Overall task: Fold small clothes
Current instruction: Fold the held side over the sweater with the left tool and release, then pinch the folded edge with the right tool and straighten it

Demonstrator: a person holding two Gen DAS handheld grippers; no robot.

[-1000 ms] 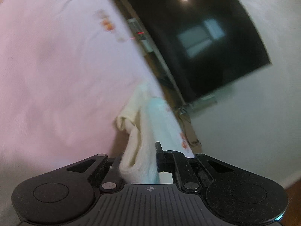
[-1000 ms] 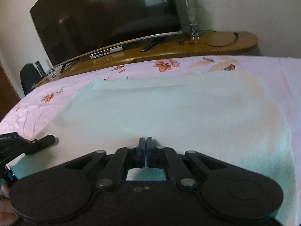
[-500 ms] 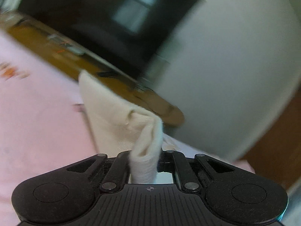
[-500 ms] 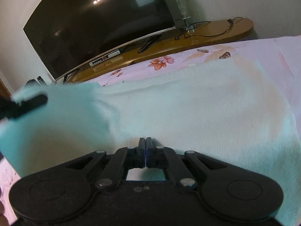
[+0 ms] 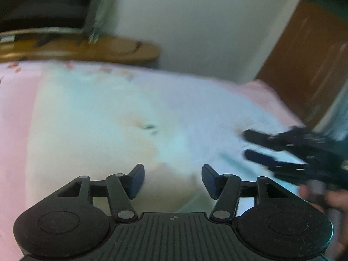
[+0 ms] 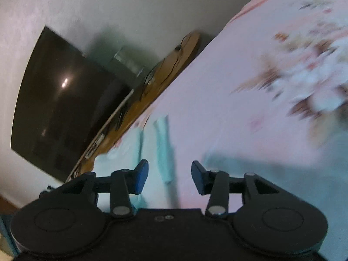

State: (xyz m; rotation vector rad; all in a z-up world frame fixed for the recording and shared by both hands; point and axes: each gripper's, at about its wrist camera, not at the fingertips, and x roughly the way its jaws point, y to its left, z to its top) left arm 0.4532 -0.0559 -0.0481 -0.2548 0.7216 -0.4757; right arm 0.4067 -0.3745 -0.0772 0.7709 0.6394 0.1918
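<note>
A pale mint and cream cloth (image 5: 113, 117) lies flat on the pink floral bedsheet (image 5: 15, 113). My left gripper (image 5: 173, 179) is open and empty just above its near part. My right gripper (image 5: 246, 143) shows at the right of the left wrist view, open, over the cloth's right edge. In the right wrist view my right gripper (image 6: 169, 177) is open and empty, with a mint edge of the cloth (image 6: 164, 150) between and beyond its fingers. Both views are blurred by motion.
A dark TV (image 6: 58, 100) stands on a wooden stand (image 5: 91, 50) beyond the bed, against a white wall. A brown door (image 5: 304, 69) is at the right. The bedsheet (image 6: 250, 91) stretches off to the right.
Both grippers have opened and let go of the cloth. The left one carried its corner over to the right and the cloth now lies folded flat. The right gripper has swung and tilted.
</note>
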